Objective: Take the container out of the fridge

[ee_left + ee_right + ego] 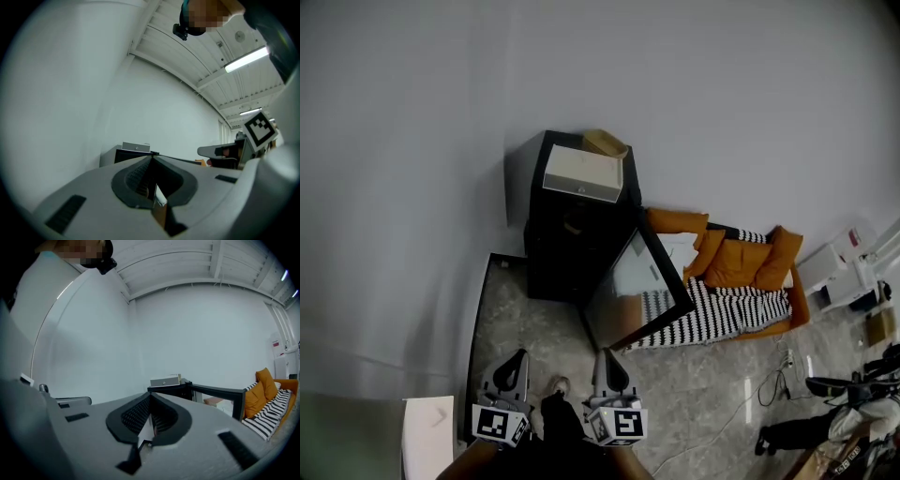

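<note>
A low black fridge stands against the wall with its glass door swung open to the right. Its inside is dark, and I cannot make out a container in it. On top lie a white box and a tan basket. My left gripper and right gripper are side by side near the bottom edge, well short of the fridge. Both point at it, shut and holding nothing. In the left gripper view the fridge shows beyond the closed jaws. The right gripper view shows the fridge and its door.
An orange sofa with a striped blanket stands right of the open door. Cables trail over the floor at the right, near white equipment. A white block sits at the lower left. A dark floor strip runs along the wall.
</note>
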The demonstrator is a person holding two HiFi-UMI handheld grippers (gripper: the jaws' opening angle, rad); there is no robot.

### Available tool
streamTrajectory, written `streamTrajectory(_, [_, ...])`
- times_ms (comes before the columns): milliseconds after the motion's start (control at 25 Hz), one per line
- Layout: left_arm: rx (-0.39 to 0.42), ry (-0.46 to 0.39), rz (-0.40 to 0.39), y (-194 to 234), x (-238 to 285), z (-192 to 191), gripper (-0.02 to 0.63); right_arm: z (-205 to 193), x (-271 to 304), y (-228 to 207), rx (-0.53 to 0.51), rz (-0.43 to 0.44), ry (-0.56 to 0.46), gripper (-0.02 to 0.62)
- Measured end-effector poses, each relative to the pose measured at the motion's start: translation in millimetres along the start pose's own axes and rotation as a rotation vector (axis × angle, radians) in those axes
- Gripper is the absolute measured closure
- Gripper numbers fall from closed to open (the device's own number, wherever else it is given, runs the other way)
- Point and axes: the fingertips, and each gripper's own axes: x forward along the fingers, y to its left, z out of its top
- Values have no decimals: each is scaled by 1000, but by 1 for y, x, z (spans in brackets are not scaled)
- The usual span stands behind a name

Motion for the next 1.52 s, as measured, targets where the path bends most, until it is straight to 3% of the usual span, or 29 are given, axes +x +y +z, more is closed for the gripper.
streamTrajectory(440, [3, 25, 13, 5, 135, -19, 601, -9, 120, -66, -13, 37, 27, 595])
streamTrajectory(760, [-2, 24, 54, 13, 197, -26, 601, -28, 182, -97, 11, 71, 67, 595])
streamTrajectory(1040, [-9, 24, 56, 24, 238, -35, 601, -48, 227, -113, 38, 52, 103, 595])
streamTrajectory(1520, [-54, 37, -21, 58, 311, -56, 601, -89, 317, -131, 70, -40, 163, 595])
